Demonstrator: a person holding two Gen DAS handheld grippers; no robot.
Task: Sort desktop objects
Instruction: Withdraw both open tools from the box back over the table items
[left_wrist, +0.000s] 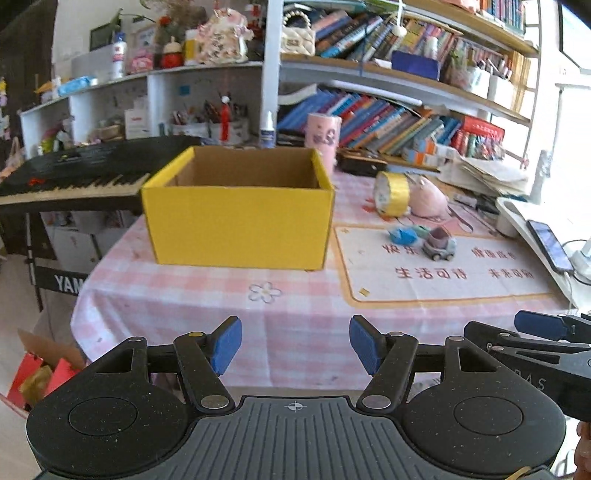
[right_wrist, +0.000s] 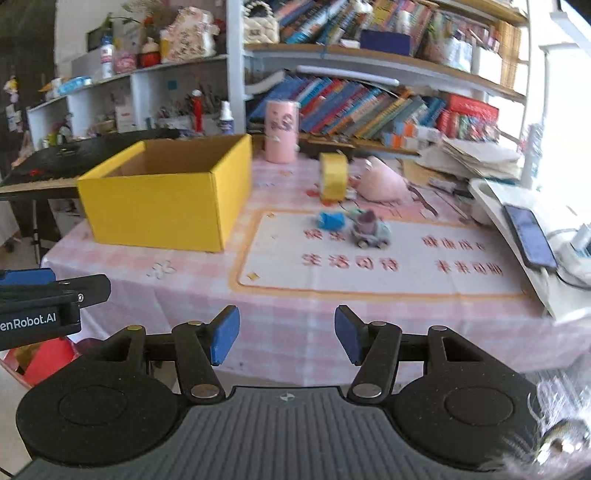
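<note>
Sitting upright, yellow box (left_wrist: 236, 227), open top

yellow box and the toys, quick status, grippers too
Left gripper and right gripper open, empty, short of the table. Yellow box open-topped, toy car and blue toy on the mat. Nothing blocking.

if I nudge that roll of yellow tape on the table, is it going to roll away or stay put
Likely to roll: the yellow tape roll stands on its round edge, leaning by the pink plush toy. A push along the pink checked tablecloth could send it off. It looks stiff, with a hollow core, so probably light.
</note>
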